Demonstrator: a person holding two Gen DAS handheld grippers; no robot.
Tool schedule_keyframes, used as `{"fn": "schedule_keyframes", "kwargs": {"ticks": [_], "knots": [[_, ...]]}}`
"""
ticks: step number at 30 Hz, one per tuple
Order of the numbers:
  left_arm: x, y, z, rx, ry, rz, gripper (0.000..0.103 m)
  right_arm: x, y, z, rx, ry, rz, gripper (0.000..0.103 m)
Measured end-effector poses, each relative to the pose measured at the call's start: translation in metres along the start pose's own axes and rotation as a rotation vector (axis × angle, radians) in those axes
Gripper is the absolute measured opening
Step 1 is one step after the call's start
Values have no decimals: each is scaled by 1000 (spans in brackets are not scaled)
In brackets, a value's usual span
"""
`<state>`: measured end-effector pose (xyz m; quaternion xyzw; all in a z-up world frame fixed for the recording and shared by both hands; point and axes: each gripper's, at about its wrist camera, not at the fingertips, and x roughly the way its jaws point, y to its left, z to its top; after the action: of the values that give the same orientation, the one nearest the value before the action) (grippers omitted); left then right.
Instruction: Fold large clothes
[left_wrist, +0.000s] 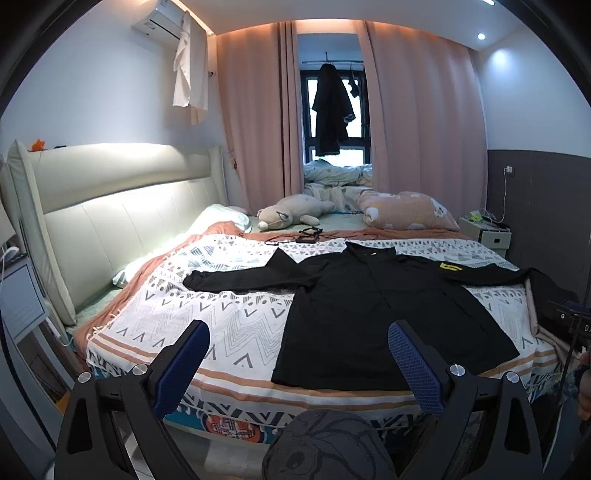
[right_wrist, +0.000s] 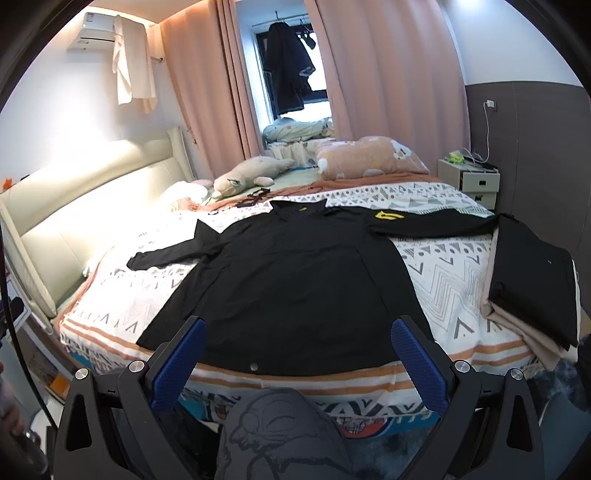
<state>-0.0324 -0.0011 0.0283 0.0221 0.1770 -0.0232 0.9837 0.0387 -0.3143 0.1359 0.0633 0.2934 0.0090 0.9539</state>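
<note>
The black shirt (right_wrist: 288, 273) lies spread flat on the bed (right_wrist: 443, 266), sleeves out to both sides, with no fold made yet. Beside it sits a folded dark garment (right_wrist: 532, 280), seemingly finished. The left gripper (left_wrist: 299, 354) and right gripper (right_wrist: 298, 349) hang before the hem, both spread and empty.

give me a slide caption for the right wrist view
Open right gripper poised over black shirt spread flat on patterned bed.

1. Black long-sleeved shirt (right_wrist: 295, 273) spread on bed: one.
2. Grippers: two, left gripper (left_wrist: 299, 336), right gripper (right_wrist: 297, 332).
3. Plush toy (left_wrist: 291, 212): one.
4. Pink pillow (right_wrist: 369, 158): one.
5. Hanging garments: two, white shirt (left_wrist: 190, 62), dark coat (left_wrist: 330, 110).
6. Folded dark garment (right_wrist: 532, 280): one.
</note>
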Motion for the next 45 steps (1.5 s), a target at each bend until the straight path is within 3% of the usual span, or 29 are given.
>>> {"fn": "schedule_keyframes", "kwargs": {"ticks": [7,15,28,38,45], "knots": [[17,17,6,-49,-2,23,95,9,13,15,-42,-28,-10,100],[47,40,16,-82,24,67,95,46,34,39,-82,5,6,98],[129,62,29,-114,110,117,95,134,52,88,-74,57,89,98],[221,88,42,-144,189,130,95,236,67,123,-65,123,116,98],[279,113,45,-200,248,123,77,306,84,135,-81,170,127,98]]}}
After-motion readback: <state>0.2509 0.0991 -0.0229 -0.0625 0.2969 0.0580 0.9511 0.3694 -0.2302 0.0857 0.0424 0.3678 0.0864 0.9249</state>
